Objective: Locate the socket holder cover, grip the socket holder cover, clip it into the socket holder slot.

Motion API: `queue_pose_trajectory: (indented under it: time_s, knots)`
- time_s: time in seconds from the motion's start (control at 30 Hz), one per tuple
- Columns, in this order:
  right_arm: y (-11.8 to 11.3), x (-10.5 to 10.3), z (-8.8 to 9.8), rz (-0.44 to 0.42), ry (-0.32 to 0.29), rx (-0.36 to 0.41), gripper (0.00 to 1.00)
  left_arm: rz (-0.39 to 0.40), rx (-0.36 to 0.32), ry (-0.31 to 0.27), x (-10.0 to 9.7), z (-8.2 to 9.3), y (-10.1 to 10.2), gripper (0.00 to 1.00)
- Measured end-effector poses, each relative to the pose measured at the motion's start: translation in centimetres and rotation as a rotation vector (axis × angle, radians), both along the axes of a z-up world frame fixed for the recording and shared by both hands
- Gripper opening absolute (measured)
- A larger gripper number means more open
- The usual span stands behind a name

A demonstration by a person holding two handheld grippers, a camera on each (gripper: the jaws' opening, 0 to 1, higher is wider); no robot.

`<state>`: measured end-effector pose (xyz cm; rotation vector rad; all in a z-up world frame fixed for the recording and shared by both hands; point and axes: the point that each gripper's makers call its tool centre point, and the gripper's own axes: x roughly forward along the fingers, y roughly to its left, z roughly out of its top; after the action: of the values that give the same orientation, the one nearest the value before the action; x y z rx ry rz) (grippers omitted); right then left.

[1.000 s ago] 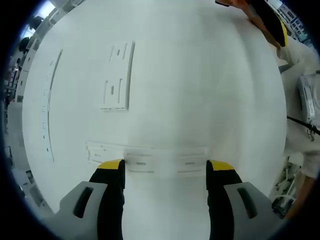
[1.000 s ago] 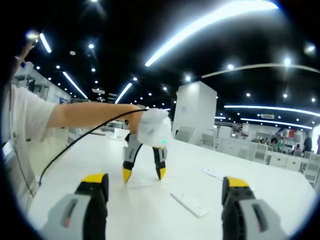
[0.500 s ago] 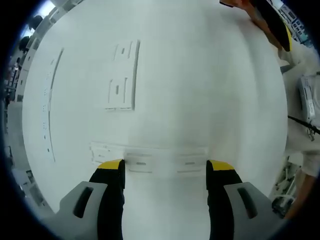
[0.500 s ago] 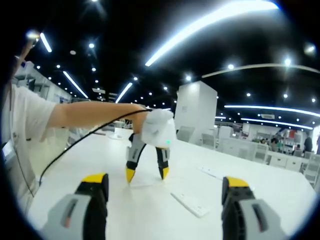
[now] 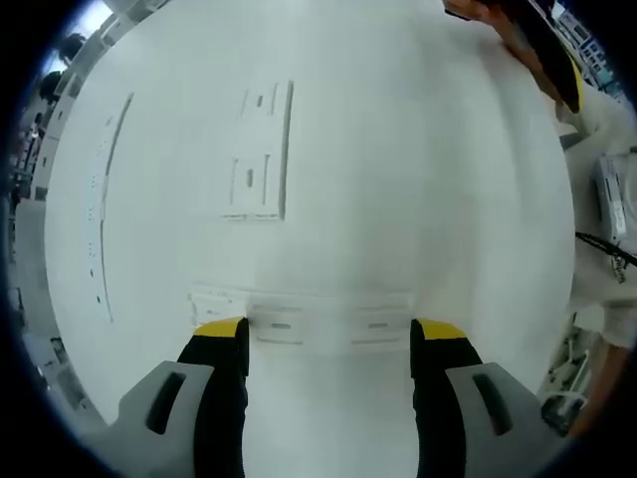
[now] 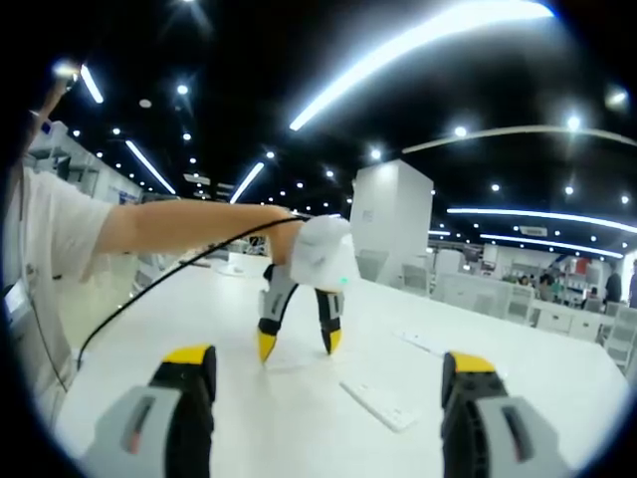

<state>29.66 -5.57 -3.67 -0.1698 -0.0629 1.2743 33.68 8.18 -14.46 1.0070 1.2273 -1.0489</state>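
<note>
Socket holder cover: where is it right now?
In the left gripper view, the socket holder cover lies flat on the white table, just beyond the open left claw.

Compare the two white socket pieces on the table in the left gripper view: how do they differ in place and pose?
The short white plate lies farther up the view, well clear of the left hand-held gripper; the long white strip lies right at its tips. The plate runs lengthwise away from the gripper; the strip runs crosswise between the open jaws. Both are white, flat on the white table, with slot cut-outs.

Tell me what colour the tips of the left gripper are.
Yellow, on black fingers. The left gripper shows them best in the left gripper view.
</note>
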Motion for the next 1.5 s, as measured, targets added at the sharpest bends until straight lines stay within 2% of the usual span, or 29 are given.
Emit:
queue_pose_trajectory:
  time_s: [0.27, 0.37, 0.5, 0.77, 1.0, 1.1, 1.13, 1.27, 1.5]
  knots:
    - [0.0, 0.0, -0.1, -0.002, -0.001, -0.004, 0.94, -0.005, 0.006, 0.001, -0.3, -0.1, 0.0, 0.65]
    - [0.0, -0.1, -0.2, -0.001, -0.002, -0.006, 0.94, -0.005, 0.013, 0.004, 0.7, 0.1, 0.1, 0.65]
    - [0.0, 0.0, -0.3, -0.002, 0.000, -0.007, 0.94, -0.011, 0.029, 0.006, 0.7, 0.1, 0.1, 0.65]
    - [0.1, 0.1, -0.3, -0.001, -0.001, -0.011, 0.94, -0.006, 0.032, 0.008, 2.3, 0.4, 0.4, 0.65]
    - [0.1, 0.1, -0.4, 0.001, 0.000, -0.015, 0.94, -0.005, 0.042, 0.008, 2.2, 0.3, 0.5, 0.65]
    - [0.1, 0.1, -0.5, 0.001, 0.000, -0.019, 0.94, -0.006, 0.048, 0.007, 1.3, 0.0, 0.3, 0.65]
    - [0.1, 0.1, -0.5, 0.002, 0.000, -0.019, 0.94, -0.014, 0.054, -0.011, 1.6, 0.1, 0.4, 0.65]
    - [0.1, 0.1, -0.5, 0.002, 0.002, -0.020, 0.94, -0.007, 0.062, 0.012, 1.5, 0.1, 0.6, 0.65]
    - [0.1, 0.1, -0.6, 0.004, 0.001, -0.026, 0.94, -0.006, 0.054, 0.012, 2.0, 0.0, 0.7, 0.65]
